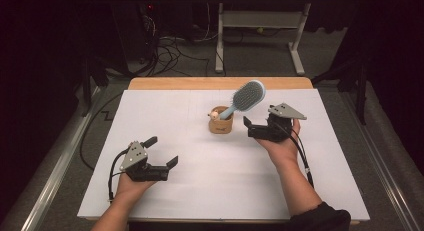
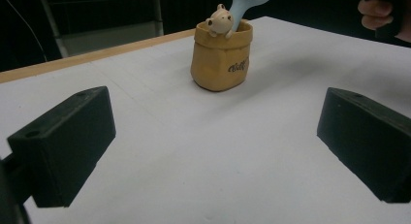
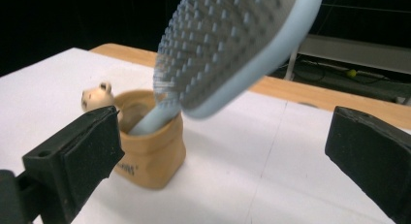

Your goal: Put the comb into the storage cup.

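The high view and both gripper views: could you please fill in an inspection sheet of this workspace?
Surface: white sheet over a wooden table.
Job's things: blue hairbrush standing handle-down, leaning, in a tan sack-shaped pot with a small bear figure at its rim.
Clutter: nothing seen.
Grippers: left hand-held gripper open, apart from the pot; right hand-held gripper open beside the pot.
Cables: one trails from each gripper; more lie on the floor.
Surroundings: dark room, white desk frame behind.

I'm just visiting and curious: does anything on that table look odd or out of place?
One thing: a light blue hairbrush stands handle-down in a small tan pot and leans well out over its rim toward the right gripper, so it looks top-heavy. Nothing looks spilled or broken.
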Motion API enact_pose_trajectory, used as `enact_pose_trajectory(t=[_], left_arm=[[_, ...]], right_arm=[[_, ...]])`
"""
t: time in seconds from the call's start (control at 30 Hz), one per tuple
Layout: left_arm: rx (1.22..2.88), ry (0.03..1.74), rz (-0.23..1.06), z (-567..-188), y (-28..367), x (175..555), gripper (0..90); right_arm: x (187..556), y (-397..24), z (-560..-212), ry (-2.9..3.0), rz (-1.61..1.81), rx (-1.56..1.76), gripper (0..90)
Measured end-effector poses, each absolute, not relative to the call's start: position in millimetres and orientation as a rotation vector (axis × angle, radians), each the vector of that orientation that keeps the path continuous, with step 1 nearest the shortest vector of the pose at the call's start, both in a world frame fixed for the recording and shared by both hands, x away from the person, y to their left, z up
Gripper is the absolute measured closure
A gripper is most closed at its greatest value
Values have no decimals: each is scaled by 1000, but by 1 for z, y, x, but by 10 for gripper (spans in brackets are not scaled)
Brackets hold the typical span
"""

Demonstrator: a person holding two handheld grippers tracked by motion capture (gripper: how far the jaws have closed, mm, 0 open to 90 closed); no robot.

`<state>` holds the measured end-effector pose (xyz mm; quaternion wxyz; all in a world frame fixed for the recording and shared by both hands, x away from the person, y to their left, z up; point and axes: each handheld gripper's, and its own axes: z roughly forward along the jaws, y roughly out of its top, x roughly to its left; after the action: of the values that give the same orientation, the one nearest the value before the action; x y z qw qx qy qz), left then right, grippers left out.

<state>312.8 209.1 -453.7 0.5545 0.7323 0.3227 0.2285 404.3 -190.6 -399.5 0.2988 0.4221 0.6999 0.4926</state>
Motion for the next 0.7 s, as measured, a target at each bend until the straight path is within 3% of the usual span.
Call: enact_pose_trajectory(t=[0.37,0.7], left_arm=[[1728,770,537,-454,211,311,9],[1747,779,537,-455,212,313,8]], right_arm=[[366,-206,-437,1885,1304,1139,2],[321,-242,-448,1840,1324,1127,2]])
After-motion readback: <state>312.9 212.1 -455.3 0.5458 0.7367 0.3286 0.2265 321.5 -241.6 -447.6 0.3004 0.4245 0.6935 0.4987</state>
